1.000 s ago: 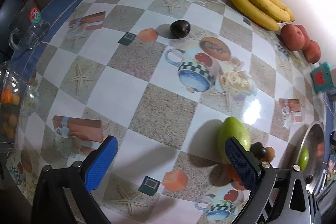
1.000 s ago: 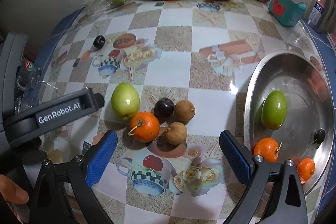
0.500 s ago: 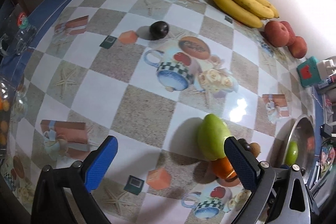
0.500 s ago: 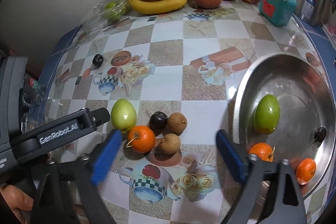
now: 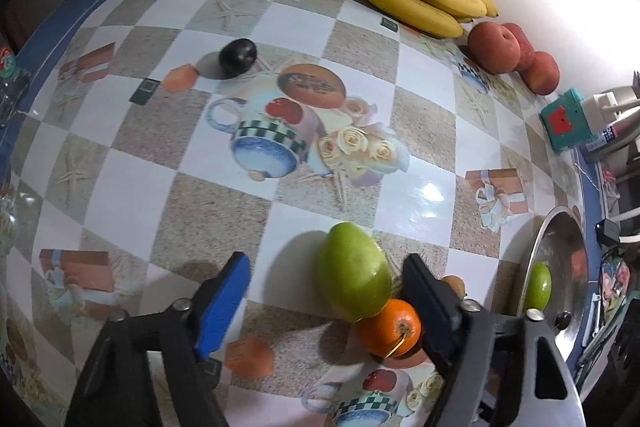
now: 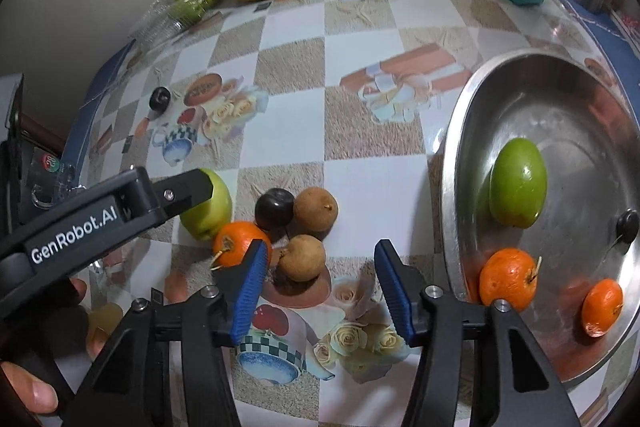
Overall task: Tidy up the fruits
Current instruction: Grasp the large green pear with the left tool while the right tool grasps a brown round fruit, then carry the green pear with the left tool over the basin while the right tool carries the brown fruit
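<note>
Left wrist view: your left gripper [image 5: 326, 291] has its jaws closing around the large green oval fruit [image 5: 354, 281] lying on the glossy checkered tablecloth [image 5: 120, 187]. The left blue pad [image 5: 222, 305] stands clear of the fruit; the right finger sits close beside it, contact not certain. Not yet a grasp. The small orange mandarin [image 5: 390, 327] touches the green fruit on its near right side, so room there is tight. Open cloth lies to the left. The steel bowl [image 5: 560, 239] sits at the right edge.

Right wrist view: your right gripper [image 6: 320, 283] is closing too, pads not touching anything. The lower round brown fruit [image 6: 302, 257] lies just ahead between the fingers, with a second brown fruit [image 6: 316, 213] and a dark plum [image 6: 274, 207] clustered behind. The bowl rim lies close to the right finger.
</note>
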### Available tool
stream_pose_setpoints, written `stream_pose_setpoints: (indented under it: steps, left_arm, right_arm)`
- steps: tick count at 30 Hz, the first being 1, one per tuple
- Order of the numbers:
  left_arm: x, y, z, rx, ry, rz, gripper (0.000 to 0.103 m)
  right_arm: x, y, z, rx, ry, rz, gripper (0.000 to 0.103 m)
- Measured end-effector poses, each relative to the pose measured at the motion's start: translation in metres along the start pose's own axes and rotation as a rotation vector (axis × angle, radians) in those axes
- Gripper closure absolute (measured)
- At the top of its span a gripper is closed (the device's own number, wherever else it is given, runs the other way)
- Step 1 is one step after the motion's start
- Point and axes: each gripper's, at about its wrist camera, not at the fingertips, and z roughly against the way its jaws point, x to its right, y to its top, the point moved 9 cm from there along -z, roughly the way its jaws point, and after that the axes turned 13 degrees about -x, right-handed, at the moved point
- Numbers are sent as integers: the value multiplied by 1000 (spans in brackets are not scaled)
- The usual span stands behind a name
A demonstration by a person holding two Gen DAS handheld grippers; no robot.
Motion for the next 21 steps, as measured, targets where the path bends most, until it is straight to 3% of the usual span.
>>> stream_pose_setpoints:
  steps: [1, 8, 17, 21]
  left_arm:
    - [1, -1, -1, -2, -1, -2, 25]
    - [11, 0, -13, -29, -30, -19, 55]
    - [16, 1, -15, -30, -52, -13, 60]
    - [15, 1, -14, -27, -52, -12, 60]
  right_arm:
    - [0, -1, -2, -6, 3, -3, 52]
    - [-5, -2, -8, -17, 42, -4, 62]
    - [-10, -2, -10, -17, 76, 4, 76]
    - [-10, -1, -11, -15, 79, 6, 76]
